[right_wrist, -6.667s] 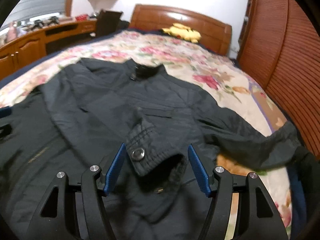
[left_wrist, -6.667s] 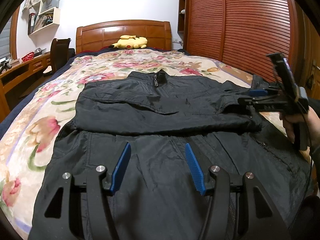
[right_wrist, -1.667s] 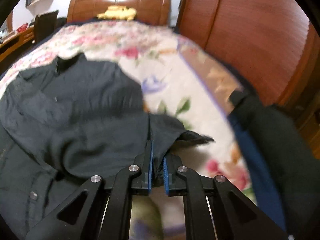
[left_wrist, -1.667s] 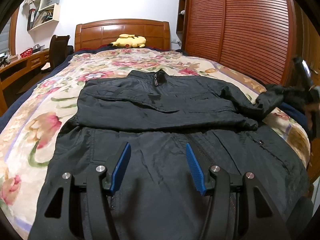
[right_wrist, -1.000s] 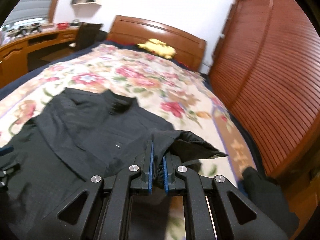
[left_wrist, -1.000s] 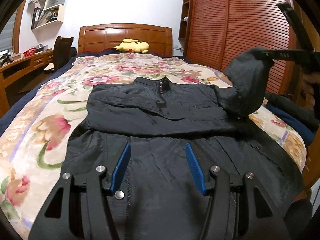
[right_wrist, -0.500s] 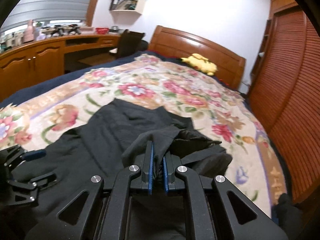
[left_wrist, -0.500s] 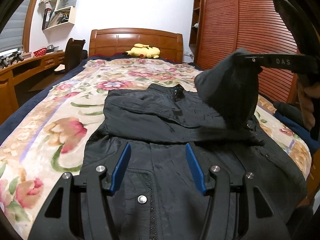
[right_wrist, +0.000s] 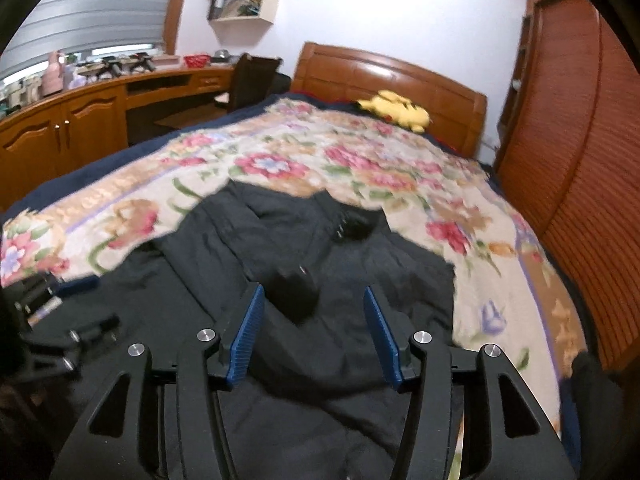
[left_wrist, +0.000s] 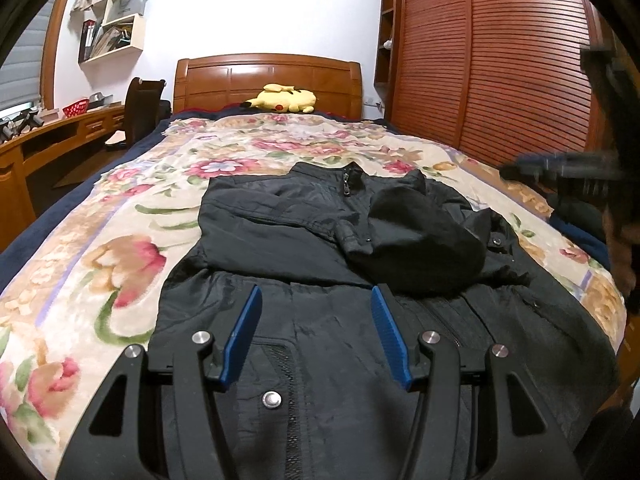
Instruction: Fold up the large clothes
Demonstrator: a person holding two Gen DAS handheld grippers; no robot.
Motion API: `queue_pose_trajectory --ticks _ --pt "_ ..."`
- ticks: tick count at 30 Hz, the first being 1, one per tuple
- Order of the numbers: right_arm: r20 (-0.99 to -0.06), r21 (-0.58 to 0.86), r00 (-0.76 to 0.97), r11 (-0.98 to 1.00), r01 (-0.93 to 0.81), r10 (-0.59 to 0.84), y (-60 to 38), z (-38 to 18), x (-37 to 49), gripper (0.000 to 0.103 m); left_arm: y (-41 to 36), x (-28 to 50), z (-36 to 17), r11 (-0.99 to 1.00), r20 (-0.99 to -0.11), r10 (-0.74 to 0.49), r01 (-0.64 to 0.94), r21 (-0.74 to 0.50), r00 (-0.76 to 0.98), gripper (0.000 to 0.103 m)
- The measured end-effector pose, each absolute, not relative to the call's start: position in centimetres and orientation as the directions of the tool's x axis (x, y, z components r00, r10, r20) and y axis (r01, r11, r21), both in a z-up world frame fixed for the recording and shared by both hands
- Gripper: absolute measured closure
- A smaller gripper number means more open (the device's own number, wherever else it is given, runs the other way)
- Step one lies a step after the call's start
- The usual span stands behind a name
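A black jacket lies face up on the floral bedspread, collar toward the headboard. One sleeve is folded flat across the chest. The other sleeve lies in a loose heap on the jacket's right chest. My left gripper is open over the jacket's lower part with nothing between its pads. My right gripper hovers over the dropped sleeve; its jaws are opening and nothing is pressed between them. In the left wrist view the right gripper is a blur at the right edge.
A yellow plush toy sits by the wooden headboard. Slatted wardrobe doors line the right side. A desk and chair stand to the left. Dark folded clothes rest at the bed's right edge.
The right gripper carried the sleeve over the jacket's chest, came down and let it go. The sleeve now lies heaped on the jacket. The left gripper stayed open and in place.
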State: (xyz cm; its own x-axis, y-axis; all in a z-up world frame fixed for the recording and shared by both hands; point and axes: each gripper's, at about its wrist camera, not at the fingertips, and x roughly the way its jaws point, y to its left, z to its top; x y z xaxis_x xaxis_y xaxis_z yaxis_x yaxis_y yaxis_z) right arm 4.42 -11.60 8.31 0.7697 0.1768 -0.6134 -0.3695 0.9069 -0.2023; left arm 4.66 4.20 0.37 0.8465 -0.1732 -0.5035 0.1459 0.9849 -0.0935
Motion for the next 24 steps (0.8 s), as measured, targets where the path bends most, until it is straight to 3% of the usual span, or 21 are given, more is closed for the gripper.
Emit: queue_pose_trajectory --ticks 7,14,24 --pt "-0.691 -0.147 0.718 0.956 -0.252 0.084 -17.2 1.5 5.5 0.050 3.3 4.9 -0.2 0.987 -0.518 -0.161 0.146 -0.070 0.840 0.047" --pt "-0.729 -0.112 0.680 0.967 -0.231 0.078 -19.0 -2.5 6.3 0.050 2.5 5.0 -0.2 0.987 -0.532 -0.158 0.156 -0.049 0.832 0.047" --pt "-0.720 -0.066 0.682 0.967 -0.248 0.126 -19.9 -3.2 5.6 0.050 0.1 8.0 1.8 0.982 -0.548 -0.148 0.187 0.016 0.823 0.047"
